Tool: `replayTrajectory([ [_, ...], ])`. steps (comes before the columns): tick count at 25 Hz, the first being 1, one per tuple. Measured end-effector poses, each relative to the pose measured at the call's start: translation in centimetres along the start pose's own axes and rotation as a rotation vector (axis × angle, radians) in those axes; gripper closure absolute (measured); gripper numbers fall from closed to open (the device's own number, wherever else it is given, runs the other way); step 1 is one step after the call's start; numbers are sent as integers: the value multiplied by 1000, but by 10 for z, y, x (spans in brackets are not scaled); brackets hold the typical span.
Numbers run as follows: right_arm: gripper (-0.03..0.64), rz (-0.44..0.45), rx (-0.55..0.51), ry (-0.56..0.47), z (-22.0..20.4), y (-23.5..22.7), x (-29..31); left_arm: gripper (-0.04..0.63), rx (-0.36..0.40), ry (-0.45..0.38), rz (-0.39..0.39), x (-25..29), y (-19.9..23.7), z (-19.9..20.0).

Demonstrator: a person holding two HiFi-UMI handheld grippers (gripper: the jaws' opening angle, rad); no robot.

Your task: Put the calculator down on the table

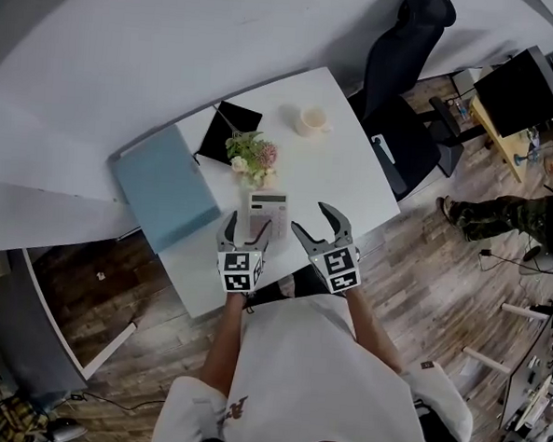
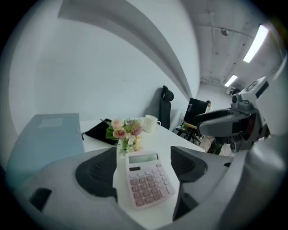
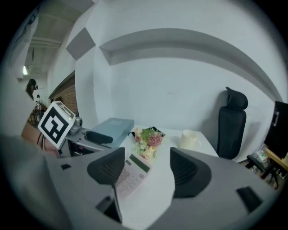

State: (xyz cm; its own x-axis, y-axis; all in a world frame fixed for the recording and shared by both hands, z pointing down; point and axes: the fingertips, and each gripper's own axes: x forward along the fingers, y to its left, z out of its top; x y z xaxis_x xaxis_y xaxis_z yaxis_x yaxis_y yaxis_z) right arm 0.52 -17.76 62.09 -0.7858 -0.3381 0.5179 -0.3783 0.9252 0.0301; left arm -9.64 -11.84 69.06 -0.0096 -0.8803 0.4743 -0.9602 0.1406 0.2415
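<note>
Left hand-held gripper [image 1: 248, 223] and right hand-held gripper [image 1: 310, 218] both stand open and empty at six o'clock of the calculator [image 1: 268, 208], which lies flat on the desk [image 1: 345, 164], so the task looks finished.

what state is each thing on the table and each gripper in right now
calculator: flat on the table, keys up, not gripped
left gripper: open, holding nothing
right gripper: open, holding nothing
mug: upright
blue box: closed, lying flat
black pouch: lying flat
flower bunch: on the table just beyond the calculator
</note>
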Motion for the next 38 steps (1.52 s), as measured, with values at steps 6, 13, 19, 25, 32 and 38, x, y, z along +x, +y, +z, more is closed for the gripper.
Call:
replayTrajectory([
  [6, 285, -21, -66, -168, 66, -4, -25, 195, 138, -185, 9, -40, -16, 77],
  [13, 285, -20, -105, -372, 130, -8, -67, 198, 263, -423, 119, -100, -37, 170],
  [19, 284, -8, -129, -455, 147, -16, -108, 208, 267, -504, 244, -139, -69, 199],
  [25, 282, 51, -117, -468, 124, -20, -137, 207, 269, -489, 344, -161, -104, 180],
  [32, 283, 100, -107, -482, 102, -23, -161, 207, 279, -487, 409, -178, -134, 159],
  [38, 284, 117, -118, -501, 98, -25, -180, 207, 299, -484, 435, -189, -153, 150],
])
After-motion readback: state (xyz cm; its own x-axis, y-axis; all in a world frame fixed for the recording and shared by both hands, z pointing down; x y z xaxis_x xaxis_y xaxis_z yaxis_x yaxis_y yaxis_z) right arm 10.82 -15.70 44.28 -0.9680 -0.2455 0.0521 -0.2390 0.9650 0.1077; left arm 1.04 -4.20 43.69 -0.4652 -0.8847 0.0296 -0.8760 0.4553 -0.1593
